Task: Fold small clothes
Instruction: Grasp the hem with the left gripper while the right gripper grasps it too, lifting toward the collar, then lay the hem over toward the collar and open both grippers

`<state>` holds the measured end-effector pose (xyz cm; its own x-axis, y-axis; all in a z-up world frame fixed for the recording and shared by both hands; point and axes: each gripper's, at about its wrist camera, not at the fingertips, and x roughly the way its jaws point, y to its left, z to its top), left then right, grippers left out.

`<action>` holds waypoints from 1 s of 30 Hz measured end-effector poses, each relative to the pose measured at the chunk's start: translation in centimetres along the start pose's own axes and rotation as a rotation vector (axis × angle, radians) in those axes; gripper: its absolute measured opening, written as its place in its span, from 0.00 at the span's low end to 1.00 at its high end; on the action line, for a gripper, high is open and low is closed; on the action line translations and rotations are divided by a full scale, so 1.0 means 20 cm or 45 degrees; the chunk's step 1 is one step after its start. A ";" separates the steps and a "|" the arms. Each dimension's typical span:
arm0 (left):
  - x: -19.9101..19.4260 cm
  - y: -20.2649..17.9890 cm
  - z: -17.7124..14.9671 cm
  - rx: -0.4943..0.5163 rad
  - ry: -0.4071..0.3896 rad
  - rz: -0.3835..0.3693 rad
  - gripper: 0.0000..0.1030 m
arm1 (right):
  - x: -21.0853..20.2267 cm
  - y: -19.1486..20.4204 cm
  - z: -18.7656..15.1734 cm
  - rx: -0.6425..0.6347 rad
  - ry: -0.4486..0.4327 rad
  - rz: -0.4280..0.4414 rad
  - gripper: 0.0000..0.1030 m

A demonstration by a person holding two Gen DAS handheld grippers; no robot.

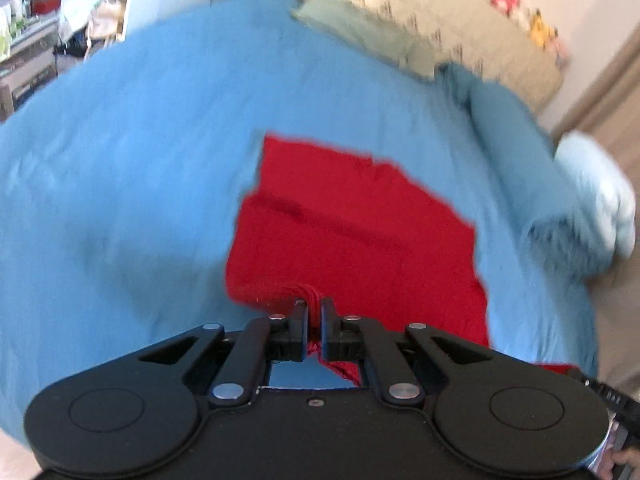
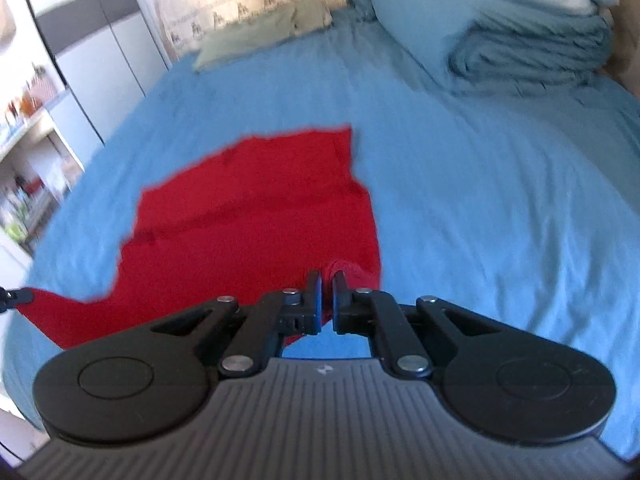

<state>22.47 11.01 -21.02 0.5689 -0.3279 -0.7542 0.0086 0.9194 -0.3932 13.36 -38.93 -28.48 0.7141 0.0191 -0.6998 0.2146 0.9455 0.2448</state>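
Red garment [image 1: 352, 216] lies spread on the blue bedsheet [image 1: 120, 160], near the middle of the bed, far end flat, near edge lifted. Left gripper [image 1: 314, 304] has its jaws pinched narrow on a bunch of red cloth at the garment's near edge. Right gripper [image 2: 327, 278] likewise, jaws nearly together with red fabric caught between them at the garment's other near corner. A folded blanket stack [image 2: 532, 48] sits well beyond the garment, by the headboard end. Judging by the layout, one crease across the garment may already exist; the fold away from the holder looks just begun, remaining folds undone.
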 end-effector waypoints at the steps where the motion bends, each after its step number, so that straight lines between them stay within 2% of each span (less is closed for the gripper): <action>1: 0.01 -0.03 0.07 -0.005 -0.027 -0.002 0.05 | 0.02 0.00 0.09 0.016 -0.015 0.023 0.19; 4: 0.08 -0.10 0.28 -0.013 -0.090 0.007 0.05 | 0.12 0.01 0.36 0.049 -0.044 0.082 0.19; 7: 0.25 -0.14 0.49 -0.018 -0.153 0.005 0.05 | 0.31 0.03 0.64 0.076 -0.049 0.111 0.19; 10: 0.53 -0.15 0.68 -0.022 -0.142 -0.011 0.05 | 0.56 0.02 0.87 0.128 -0.054 0.130 0.19; 13: 0.85 -0.14 0.83 0.001 -0.155 0.013 0.05 | 0.89 0.00 1.03 0.189 -0.063 0.163 0.19; 16: 1.17 -0.08 0.91 -0.005 -0.160 0.052 0.04 | 1.25 -0.03 1.09 0.234 -0.068 0.156 0.19; 19: 1.45 -0.02 0.93 -0.024 -0.151 0.078 0.04 | 1.55 -0.06 1.06 0.229 -0.066 0.130 0.19; 21: 1.55 0.01 0.93 -0.033 -0.138 0.096 0.04 | 1.69 -0.06 1.04 0.219 -0.065 0.127 0.19; 26: 1.64 0.02 0.95 -0.010 -0.145 0.102 0.04 | 1.85 -0.09 1.06 0.232 -0.068 0.111 0.19; 29: 1.64 0.03 0.96 0.029 -0.131 0.126 0.05 | 1.90 -0.08 1.06 0.181 -0.062 0.095 0.21; 30: 1.64 0.02 0.96 0.050 -0.134 0.131 0.06 | 1.91 -0.07 1.06 0.147 -0.062 0.092 0.24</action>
<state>56.87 4.77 -35.87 0.6515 -0.2086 -0.7294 -0.0231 0.9555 -0.2940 54.61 -46.35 -41.32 0.7615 0.0669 -0.6447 0.2351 0.8985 0.3708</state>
